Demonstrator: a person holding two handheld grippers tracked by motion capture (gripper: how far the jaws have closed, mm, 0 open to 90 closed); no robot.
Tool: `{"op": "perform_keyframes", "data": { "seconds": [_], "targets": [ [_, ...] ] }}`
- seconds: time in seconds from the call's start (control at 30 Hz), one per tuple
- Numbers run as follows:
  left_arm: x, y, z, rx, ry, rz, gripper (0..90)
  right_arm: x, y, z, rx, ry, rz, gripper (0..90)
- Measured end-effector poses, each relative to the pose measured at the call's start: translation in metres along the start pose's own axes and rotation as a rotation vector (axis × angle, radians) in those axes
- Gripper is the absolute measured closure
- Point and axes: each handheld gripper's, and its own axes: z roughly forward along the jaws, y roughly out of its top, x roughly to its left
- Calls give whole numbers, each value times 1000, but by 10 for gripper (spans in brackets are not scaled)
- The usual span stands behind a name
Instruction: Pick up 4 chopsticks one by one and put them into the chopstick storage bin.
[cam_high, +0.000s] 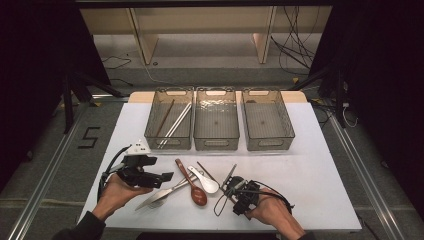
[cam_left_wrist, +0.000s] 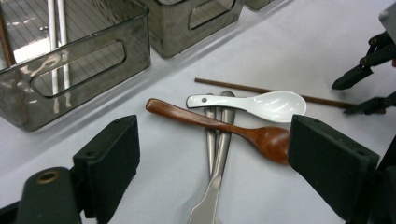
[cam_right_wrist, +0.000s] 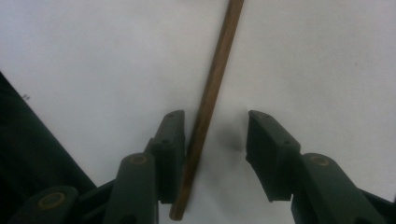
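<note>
We judged the step in hand to be sorting loose cutlery into the bins, with the brown chopstick (cam_right_wrist: 211, 100) as the current pick. It lay flat on the white worktop (cam_high: 320, 175) near the front edge, right of the cutlery pile. The right gripper (cam_right_wrist: 215, 154) straddled it, jaws half spread; one pad sat just beside the stick, the other apart, so nothing was pinched. The next move, we judged, calls for closing squarely on this thin, round, slippery rod, then lifting. The left gripper (cam_left_wrist: 212, 163) hovered with jaws spread wide and empty over the glossy wooden spoon (cam_left_wrist: 219, 127), the white ceramic spoon (cam_left_wrist: 261, 103) and the metal handles (cam_left_wrist: 218, 149). The smoky translucent left bin (cam_high: 169, 120) at the back edge already held chopsticks.
</note>
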Motion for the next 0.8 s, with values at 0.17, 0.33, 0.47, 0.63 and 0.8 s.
{"op": "perform_keyframes", "data": {
  "seconds": [0.17,0.33,0.47,0.63,0.8],
  "targets": [
    [-3,-3,0,2,4,7,166,-7,1,0,16,16,23,653],
    [-5,-4,1,3,3,21,167,-14,1,0,35,31,45,738],
    [-6,-4,1,1,2,21,168,-17,2,0,48,36,71,821],
    [-6,-4,2,-1,3,27,170,-22,2,1,46,38,65,846],
    [-5,-5,4,6,-3,36,173,-28,-2,-4,23,30,47,850]
  ]
}}
